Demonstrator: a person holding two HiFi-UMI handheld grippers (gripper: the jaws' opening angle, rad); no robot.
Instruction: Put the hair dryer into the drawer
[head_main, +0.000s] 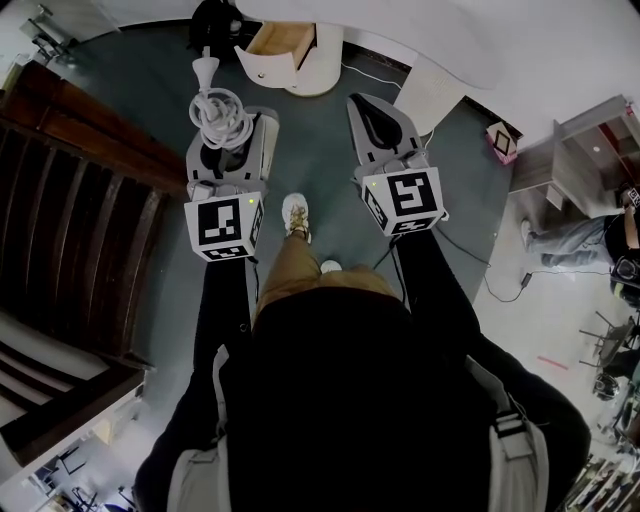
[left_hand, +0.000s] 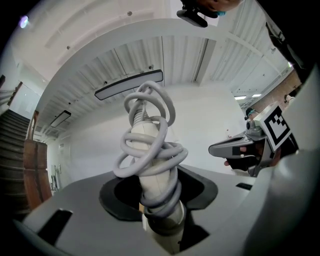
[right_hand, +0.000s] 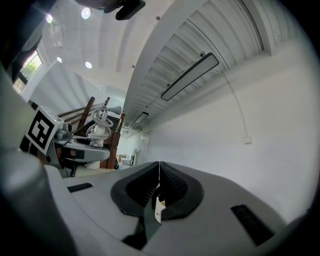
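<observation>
The pale hair dryer (head_main: 222, 118), its grey cord coiled round the handle and the plug (head_main: 205, 68) sticking out, is clamped in my left gripper (head_main: 232, 135). In the left gripper view the wrapped handle (left_hand: 152, 165) stands upright between the jaws. My right gripper (head_main: 368, 108) is level beside it, shut with nothing in it; its pads (right_hand: 167, 182) meet in the right gripper view. Ahead on the floor, a white rounded cabinet (head_main: 320, 60) has its wooden drawer (head_main: 283, 42) pulled open. Both grippers are still short of it.
A dark wooden staircase (head_main: 70, 200) runs along the left. A white wall and a flat white panel (head_main: 430, 95) are ahead on the right, with a pink box (head_main: 502, 140) near a desk (head_main: 585, 150). Another person (head_main: 590, 235) sits at the far right. My shoe (head_main: 296, 215) is on the grey floor.
</observation>
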